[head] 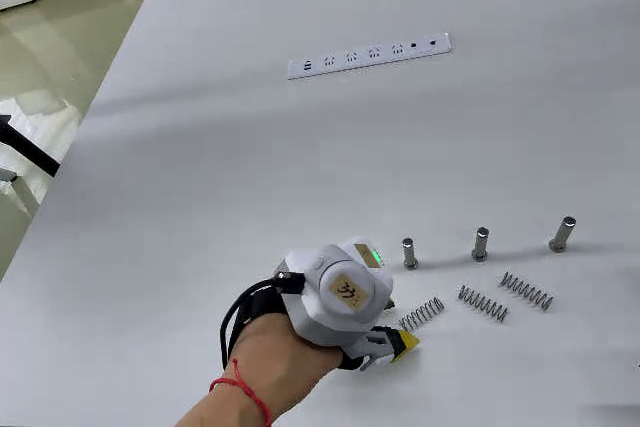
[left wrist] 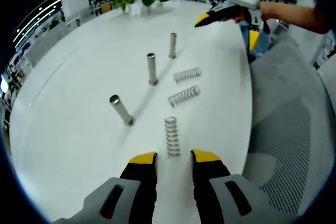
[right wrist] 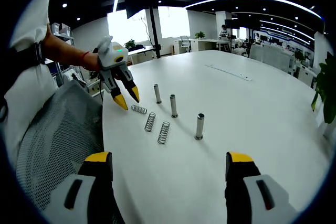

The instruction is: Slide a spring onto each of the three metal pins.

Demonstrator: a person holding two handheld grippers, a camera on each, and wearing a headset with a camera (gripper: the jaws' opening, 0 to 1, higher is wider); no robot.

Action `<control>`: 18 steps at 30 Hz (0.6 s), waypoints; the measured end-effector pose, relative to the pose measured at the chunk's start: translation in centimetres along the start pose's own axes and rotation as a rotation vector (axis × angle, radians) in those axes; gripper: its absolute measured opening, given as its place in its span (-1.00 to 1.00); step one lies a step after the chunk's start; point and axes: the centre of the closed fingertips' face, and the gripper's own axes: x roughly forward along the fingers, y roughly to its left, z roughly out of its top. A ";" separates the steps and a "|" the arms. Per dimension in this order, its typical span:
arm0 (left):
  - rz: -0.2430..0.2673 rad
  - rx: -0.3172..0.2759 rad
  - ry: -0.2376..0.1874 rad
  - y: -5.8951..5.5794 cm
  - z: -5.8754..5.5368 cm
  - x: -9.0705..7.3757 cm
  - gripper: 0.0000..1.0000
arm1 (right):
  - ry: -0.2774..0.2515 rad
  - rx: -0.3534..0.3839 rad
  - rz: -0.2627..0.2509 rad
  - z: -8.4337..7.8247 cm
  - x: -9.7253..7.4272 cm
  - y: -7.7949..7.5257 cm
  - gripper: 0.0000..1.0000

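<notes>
Left gripper part-open, perhaps astride spring

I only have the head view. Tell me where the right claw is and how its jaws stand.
Observer: The right claw hangs at the edge of the table, looking along the row of pins. Its jaws are wide apart with nothing between them.
Operator: Now give me the left claw's line-up on its spring.
Observer: In the left gripper view, the left claw is open. The nearest spring lies lengthwise, pointing into the gap between its jaws, with its near end just ahead of them.
Operator: Report what is beside the right claw.
Observer: A grey mesh chair stands against the table edge, by that claw's left jaw.
</notes>
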 end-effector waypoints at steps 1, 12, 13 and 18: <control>-0.001 0.000 0.010 0.0 -0.1 0.2 -0.50 | 0.000 0.001 0.000 0.0 0.0 0.0 0.80; 0.002 0.000 0.035 0.2 -0.4 0.5 -0.63 | -0.002 0.005 0.001 -0.1 0.1 -0.2 0.79; 0.003 0.005 0.037 0.1 -0.3 0.5 -0.64 | -0.002 0.006 0.001 -0.2 0.1 -0.3 0.79; 0.009 0.019 0.043 0.1 -0.2 0.7 -0.70 | -0.002 0.005 0.003 -0.4 0.1 -0.3 0.79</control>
